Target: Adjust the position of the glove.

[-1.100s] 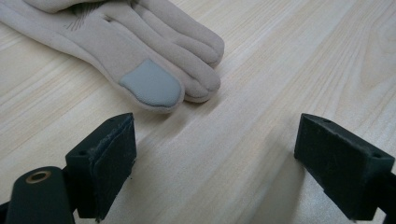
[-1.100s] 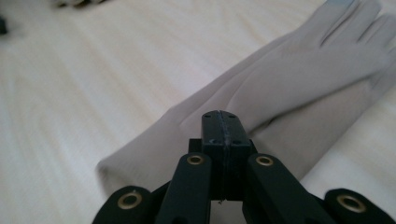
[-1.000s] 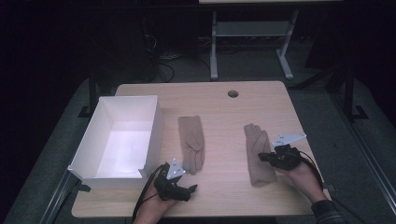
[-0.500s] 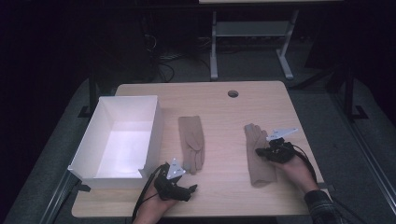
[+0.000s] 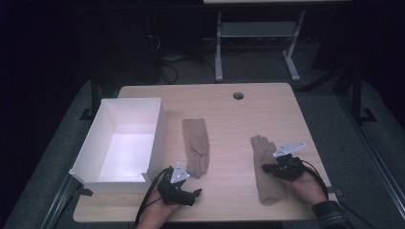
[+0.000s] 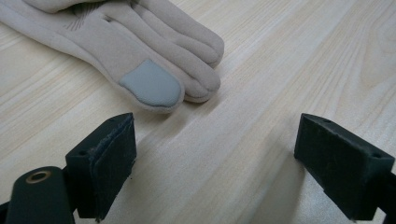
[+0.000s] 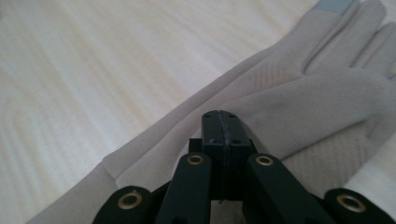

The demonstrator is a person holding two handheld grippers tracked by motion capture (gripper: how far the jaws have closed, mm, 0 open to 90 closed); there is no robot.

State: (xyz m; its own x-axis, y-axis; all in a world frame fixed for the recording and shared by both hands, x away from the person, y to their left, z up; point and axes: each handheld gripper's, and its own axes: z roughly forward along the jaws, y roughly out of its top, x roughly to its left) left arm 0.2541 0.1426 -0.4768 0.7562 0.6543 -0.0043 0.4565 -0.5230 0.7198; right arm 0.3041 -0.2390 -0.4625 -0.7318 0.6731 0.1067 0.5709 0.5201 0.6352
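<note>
Two gloves: right glove (image 5: 265, 171) lengthwise, fingers away; left glove (image 5: 197, 145) fingers toward person; right gripper (image 5: 268, 168) jaws together, left gripper (image 5: 195, 193) jaws apart.

The left tongs (image 6: 212, 154) stand with jaws wide apart, held low. The right tongs (image 7: 220, 128) have jaws pressed together, the right hand (image 5: 305, 183) behind them.

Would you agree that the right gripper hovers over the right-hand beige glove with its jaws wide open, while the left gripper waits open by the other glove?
Not quite: the right gripper has its jaws shut, pads pressed together above the right-hand glove, as the right gripper view shows. The left gripper is indeed open by the other glove.
</note>
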